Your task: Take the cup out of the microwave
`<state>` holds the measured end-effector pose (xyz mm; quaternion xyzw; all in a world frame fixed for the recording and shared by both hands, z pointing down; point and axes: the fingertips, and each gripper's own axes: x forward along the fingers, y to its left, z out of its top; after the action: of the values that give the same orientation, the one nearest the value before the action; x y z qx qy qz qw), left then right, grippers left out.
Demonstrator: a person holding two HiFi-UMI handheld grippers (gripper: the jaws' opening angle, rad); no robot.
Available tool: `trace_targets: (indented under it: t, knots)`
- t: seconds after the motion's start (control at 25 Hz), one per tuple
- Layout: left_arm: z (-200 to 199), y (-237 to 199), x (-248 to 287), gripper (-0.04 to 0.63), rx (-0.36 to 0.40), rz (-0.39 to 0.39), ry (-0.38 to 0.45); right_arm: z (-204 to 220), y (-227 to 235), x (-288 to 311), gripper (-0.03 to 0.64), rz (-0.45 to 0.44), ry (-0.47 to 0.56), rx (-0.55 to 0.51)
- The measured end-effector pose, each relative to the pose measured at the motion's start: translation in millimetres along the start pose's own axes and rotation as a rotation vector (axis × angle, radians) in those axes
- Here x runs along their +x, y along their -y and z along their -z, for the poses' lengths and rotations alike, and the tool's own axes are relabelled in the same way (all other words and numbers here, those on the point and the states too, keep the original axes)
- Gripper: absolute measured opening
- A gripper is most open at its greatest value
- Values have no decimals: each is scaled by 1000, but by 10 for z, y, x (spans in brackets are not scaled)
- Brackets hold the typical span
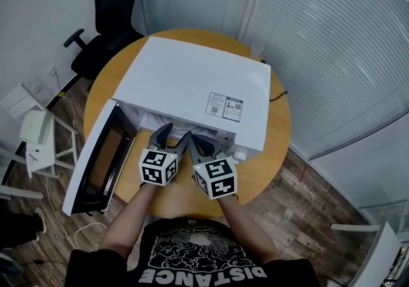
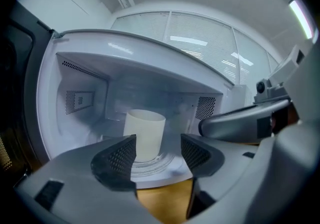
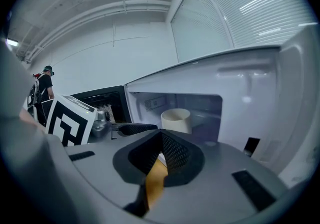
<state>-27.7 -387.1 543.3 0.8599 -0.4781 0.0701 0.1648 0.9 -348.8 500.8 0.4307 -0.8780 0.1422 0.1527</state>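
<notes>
L gripper [image 1: 171, 137]: my fingers [image 2: 120, 157] are released and partly apart. Nothing clamped, pads touching nothing. Cup [image 2: 144, 133] shows in the gap btwn them but sits farther in, clear of both pads. R gripper [image 1: 199, 146]: fingers [image 3: 175, 154] clenched tip to tip, nothing btwn, empty. It's just beside L, both at the cavity mouth. Microwave [image 1: 192, 81] sits on round wood table [image 1: 276, 145], door [image 1: 96, 164] swung open to my left. Inside: one white cup, upright on the glass turntable [image 2: 165, 167], approx mid-cavity. Can't tell if anything's in it. R gripper view has the same cup beyond my closed tips, untouched.
</notes>
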Motion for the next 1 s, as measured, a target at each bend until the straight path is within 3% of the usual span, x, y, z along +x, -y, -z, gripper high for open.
trace_targets:
  t: [0.56,1.0]
  knots:
    - [34,-168,248,390,36,33,-25,16,71,110,15,15,-13,13]
    - [-4,-219,388,447,66,91,-36,-46,100,223,15,27,-9,22]
